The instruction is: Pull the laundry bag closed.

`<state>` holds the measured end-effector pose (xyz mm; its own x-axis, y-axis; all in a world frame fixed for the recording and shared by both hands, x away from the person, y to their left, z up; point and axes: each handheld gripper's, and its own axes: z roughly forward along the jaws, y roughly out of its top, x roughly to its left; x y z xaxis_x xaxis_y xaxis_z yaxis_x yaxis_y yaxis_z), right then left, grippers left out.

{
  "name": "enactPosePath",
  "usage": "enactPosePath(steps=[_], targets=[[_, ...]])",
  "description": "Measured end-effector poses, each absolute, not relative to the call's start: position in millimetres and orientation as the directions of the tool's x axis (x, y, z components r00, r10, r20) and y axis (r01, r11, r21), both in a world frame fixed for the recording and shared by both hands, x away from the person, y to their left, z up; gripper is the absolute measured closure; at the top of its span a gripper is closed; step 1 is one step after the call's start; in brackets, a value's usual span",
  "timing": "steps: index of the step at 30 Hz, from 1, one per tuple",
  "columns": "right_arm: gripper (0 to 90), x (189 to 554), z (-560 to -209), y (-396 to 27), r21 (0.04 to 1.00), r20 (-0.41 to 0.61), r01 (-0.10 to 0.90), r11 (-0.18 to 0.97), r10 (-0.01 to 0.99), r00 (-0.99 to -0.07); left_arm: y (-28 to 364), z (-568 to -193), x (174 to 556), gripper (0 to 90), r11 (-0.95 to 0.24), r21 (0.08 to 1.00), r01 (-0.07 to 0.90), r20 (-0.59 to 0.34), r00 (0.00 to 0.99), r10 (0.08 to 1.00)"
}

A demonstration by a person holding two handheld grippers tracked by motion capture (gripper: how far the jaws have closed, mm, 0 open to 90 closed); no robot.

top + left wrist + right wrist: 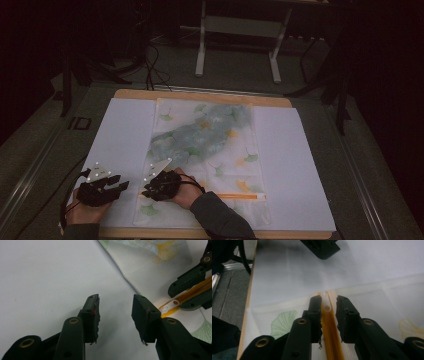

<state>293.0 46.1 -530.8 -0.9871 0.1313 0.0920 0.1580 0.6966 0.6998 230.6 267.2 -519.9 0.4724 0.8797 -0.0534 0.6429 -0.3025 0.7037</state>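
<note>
Closing on: the orange plastic zip strip (329, 322) near the front edge of the translucent ginkgo-leaf-printed mesh bag (230, 150), which lies flat on white paper sheets (120, 130) over a wooden table board (200, 95); this appears to be the step in hand.
Left gripper (115, 315): jaws stand well apart with nothing between them, hovering over bare white paper just left of the bag's edge.
Left gripper advice: it would do well to pin the bag's left corner so the fabric does not drag when the zip is worked.
Right gripper (329, 315): jaws narrowed to a slim gap that straddles the zip strip, pads not yet pressing on it; the small white pull tab (327, 307) sits between the jaw tips.
Right gripper advice: the jaws should stay centred on the tab, pinch it squarely and not the mesh beside it, and then travel along the strip's line, kept low and level.
Risk: a grip that catches the thin fabric would likely bunch the bag.
Bag contents: a soft grey-blue bundle (210, 130) in the far half, well apart from the zip.
Count of grippers: two.
Count of bags: one.
Count of zip strips: one.
Count of pull tabs: one.
Count of paper sheets: cannot tell, as their edges overlap.
</note>
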Motion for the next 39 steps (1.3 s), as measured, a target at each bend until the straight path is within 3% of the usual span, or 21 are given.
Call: enactPosePath(steps=[19,39], targets=[[83.0,296.8,-536.6,57.1,0.67,0.11,0.159,0.726,0.114,-0.987,266.1,-521.0,230.5,57.8,-0.305,0.699,0.647,-0.06,0.478,0.876],[83.6,293.3,-527.9,48.5,0.679,0.075,0.131,0.722,0.11,-0.991,259.5,-520.6,227.6,60.4,-0.324,0.68,0.658,-0.075,0.502,0.862]])
